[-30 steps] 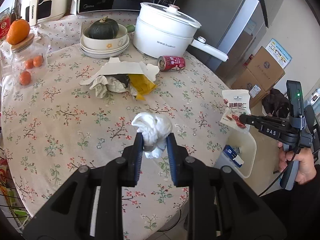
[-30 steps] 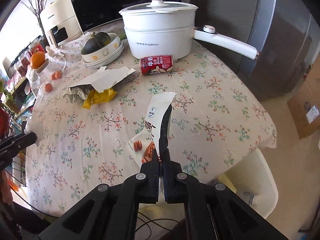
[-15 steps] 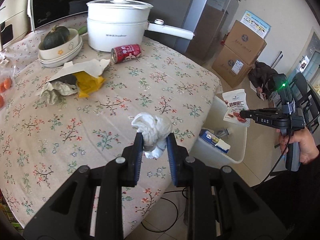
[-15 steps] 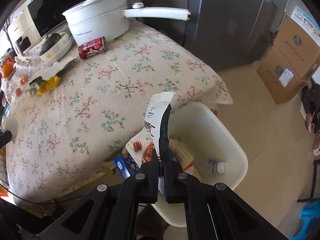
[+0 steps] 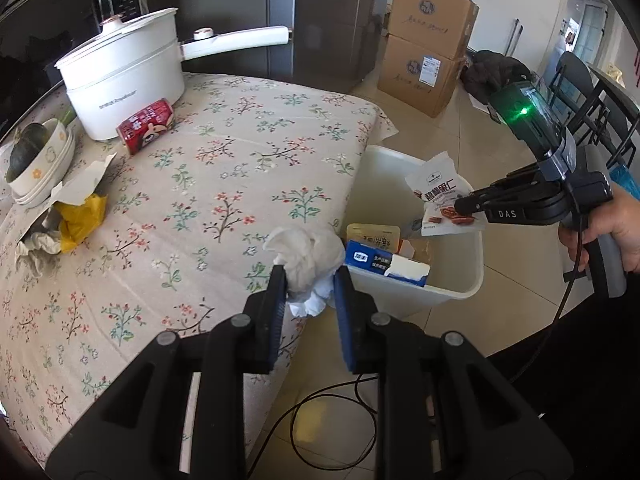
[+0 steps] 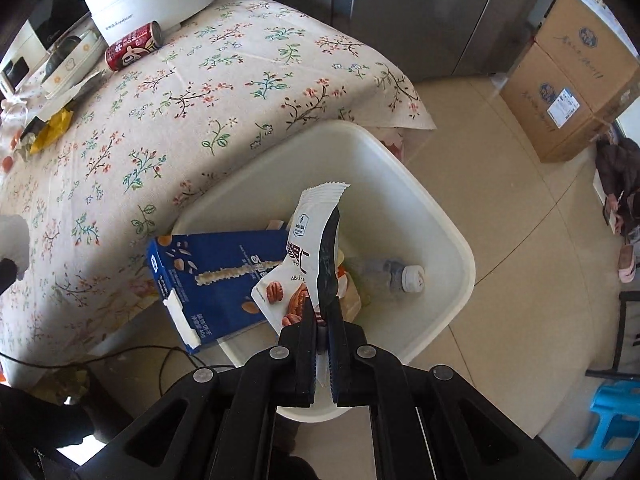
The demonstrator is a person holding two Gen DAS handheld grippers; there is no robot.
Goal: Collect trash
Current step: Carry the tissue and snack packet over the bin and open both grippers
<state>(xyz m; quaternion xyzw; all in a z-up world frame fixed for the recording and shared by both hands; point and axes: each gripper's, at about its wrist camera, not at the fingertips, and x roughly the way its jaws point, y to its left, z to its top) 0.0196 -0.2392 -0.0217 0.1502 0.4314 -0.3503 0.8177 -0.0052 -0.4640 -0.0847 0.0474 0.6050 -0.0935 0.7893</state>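
Floral-clothed table (image 5: 224, 168) standing beside white bin (image 6: 448, 240). Right gripper (image 6: 322, 320) hanging over bin, jaws just easing apart, nearly closed, pinching snack packet (image 6: 308, 240). Left gripper (image 5: 310, 284) nearing bin, clamping crumpled tissue (image 5: 308, 256).

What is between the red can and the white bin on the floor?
Nothing but bare flowered tablecloth lies between the red can and the white bin, right up to the table's edge. The right wrist view shows it best.
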